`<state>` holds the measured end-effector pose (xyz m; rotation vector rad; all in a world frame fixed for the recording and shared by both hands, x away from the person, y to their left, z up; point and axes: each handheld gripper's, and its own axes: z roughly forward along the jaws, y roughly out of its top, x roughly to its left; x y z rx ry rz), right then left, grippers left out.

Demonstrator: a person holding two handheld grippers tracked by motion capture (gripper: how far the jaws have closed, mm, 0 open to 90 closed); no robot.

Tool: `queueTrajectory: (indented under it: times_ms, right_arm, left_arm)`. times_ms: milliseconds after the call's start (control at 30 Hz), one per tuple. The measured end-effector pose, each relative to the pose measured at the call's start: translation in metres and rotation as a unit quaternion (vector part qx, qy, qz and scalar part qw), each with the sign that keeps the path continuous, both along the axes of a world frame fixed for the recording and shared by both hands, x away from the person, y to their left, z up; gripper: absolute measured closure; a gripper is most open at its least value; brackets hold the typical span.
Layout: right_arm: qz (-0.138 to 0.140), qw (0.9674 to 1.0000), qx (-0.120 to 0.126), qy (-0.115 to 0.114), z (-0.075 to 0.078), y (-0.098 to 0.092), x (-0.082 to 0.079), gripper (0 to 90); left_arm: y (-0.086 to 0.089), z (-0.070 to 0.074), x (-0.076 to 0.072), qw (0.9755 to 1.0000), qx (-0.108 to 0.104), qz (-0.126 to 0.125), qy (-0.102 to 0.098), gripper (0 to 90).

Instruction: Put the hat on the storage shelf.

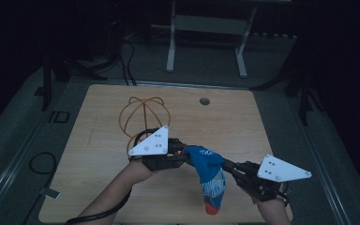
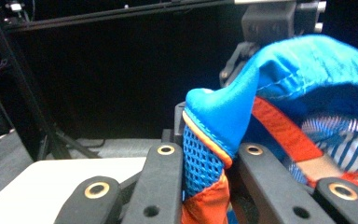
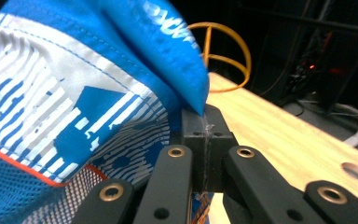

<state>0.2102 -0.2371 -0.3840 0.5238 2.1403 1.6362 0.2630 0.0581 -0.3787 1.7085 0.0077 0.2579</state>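
High view, desk (image 1: 98, 154): light wood, with a round hole (image 1: 205, 101) near its far edge.
High view, wire frame (image 1: 143, 114): orange wire loops forming a ball shape, on the far left part of the desk, just beyond the left tool.
High view, garment (image 1: 209, 176): blue cloth with white stripes and orange trim, held up between the two tools near the desk's near edge; its lower end hangs toward that edge.
High view, left tool (image 1: 183, 151): a hand carries it, pointing right, tips at the garment's upper left.
High view, right tool (image 1: 228, 167): points left, tips at the garment's right side.
Left gripper view, left tool (image 2: 205, 158): jaws closed on a fold of blue mesh with orange edging; the garment (image 2: 307, 88) bulges up and to the right.
Right gripper view, right tool (image 3: 207, 135): jaws pressed together, pinching a blue edge of the garment (image 3: 74, 102), which drapes to the left.
Right gripper view, background: wire frame (image 3: 226, 56) and hole (image 3: 355, 171) on the desk (image 3: 279, 135).
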Motion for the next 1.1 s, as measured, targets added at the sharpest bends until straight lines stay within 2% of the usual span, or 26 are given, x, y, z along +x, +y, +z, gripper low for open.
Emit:
queueTrajectory:
  times_ms: [100,200,333,400,433,467,533,600,800,867,1033,1100]
  right_arm:
    - [0.000,0.9999,0.015,0.001,0.006,-0.005,0.002,90.0]
    - [-0.004,0.9998,0.020,-0.004,0.013,-0.008,0.003,90.0]
    - [-0.007,0.9998,0.017,-0.007,0.019,-0.008,0.004,90.0]
    - [-0.010,0.9998,0.014,-0.006,0.021,-0.007,0.006,90.0]
    - [-0.010,0.9998,0.015,-0.003,0.022,-0.008,0.008,90.0]
    - [-0.010,0.9998,0.015,-0.003,0.022,-0.008,0.008,90.0]
    - [-0.010,0.9998,0.014,-0.002,0.023,-0.007,0.010,90.0]
    - [-0.010,0.9998,0.016,-0.002,0.024,-0.007,0.011,90.0]
    - [-0.015,0.9997,0.021,-0.006,0.030,-0.007,0.012,90.0]
    - [-0.017,0.9996,0.020,-0.007,0.033,-0.005,0.014,90.0]
    - [-0.022,0.9994,0.022,-0.013,0.038,-0.004,0.017,90.0]
    - [-0.029,0.9990,0.029,-0.015,0.045,-0.006,0.021,90.0]
  left_arm:
    - [0.000,0.000,-0.002,0.9999,0.010,0.001,-0.010,84.9]
    - [-0.002,0.000,-0.006,0.9995,0.021,0.001,-0.022,84.8]
    - [-0.002,0.000,-0.007,0.9995,0.024,0.006,-0.021,84.0]
    - [-0.001,0.000,-0.008,0.9992,0.032,0.012,-0.022,77.3]
    - [0.000,0.000,-0.009,0.9989,0.037,0.016,-0.025,68.8]
    - [0.001,0.000,-0.010,0.9988,0.039,0.019,-0.025,68.8]
    - [0.005,0.000,-0.012,0.9978,0.045,0.037,-0.031,61.1]
    - [0.010,-0.001,-0.015,0.9972,0.047,0.045,-0.036,59.6]
    - [0.028,-0.005,-0.018,0.9962,0.048,0.069,-0.024,56.1]
    - [0.033,-0.007,-0.019,0.9955,0.049,0.078,-0.023,52.9]
    - [0.047,-0.011,-0.023,0.9936,0.049,0.099,-0.021,51.3]
    - [0.058,-0.016,-0.027,0.9927,0.045,0.111,-0.011,50.2]
